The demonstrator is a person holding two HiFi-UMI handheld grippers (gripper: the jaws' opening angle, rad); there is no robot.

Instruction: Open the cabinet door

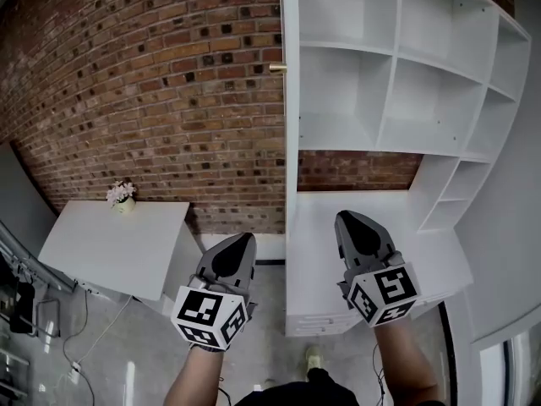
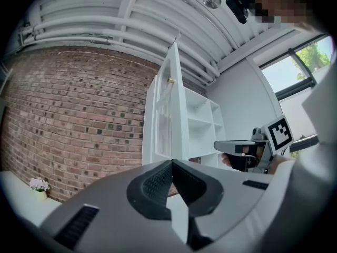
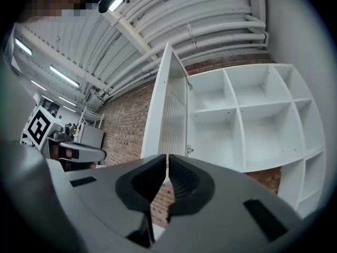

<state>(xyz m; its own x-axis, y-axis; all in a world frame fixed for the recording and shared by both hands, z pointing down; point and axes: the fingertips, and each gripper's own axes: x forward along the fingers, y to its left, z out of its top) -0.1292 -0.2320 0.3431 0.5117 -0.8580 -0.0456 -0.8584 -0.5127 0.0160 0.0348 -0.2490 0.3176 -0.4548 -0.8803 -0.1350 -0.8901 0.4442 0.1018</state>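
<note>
Jaws on my left gripper [image 1: 246,238] and right gripper [image 1: 341,217] sit pressed together, empty, with the cabinet door [image 1: 291,100] standing open, edge-on, ahead of both tips and between them.

My left gripper [image 1: 243,242] and right gripper [image 1: 348,222] are smooth grey shells, each narrowing to a blunt tip. Each has a black recess lined with ribbed black pads [image 2: 155,182]. Behind each sits a white cube [image 1: 210,315] printed with black square markers. I wear dark clothing [image 1: 296,392] and a pale shoe [image 1: 313,358].
</note>
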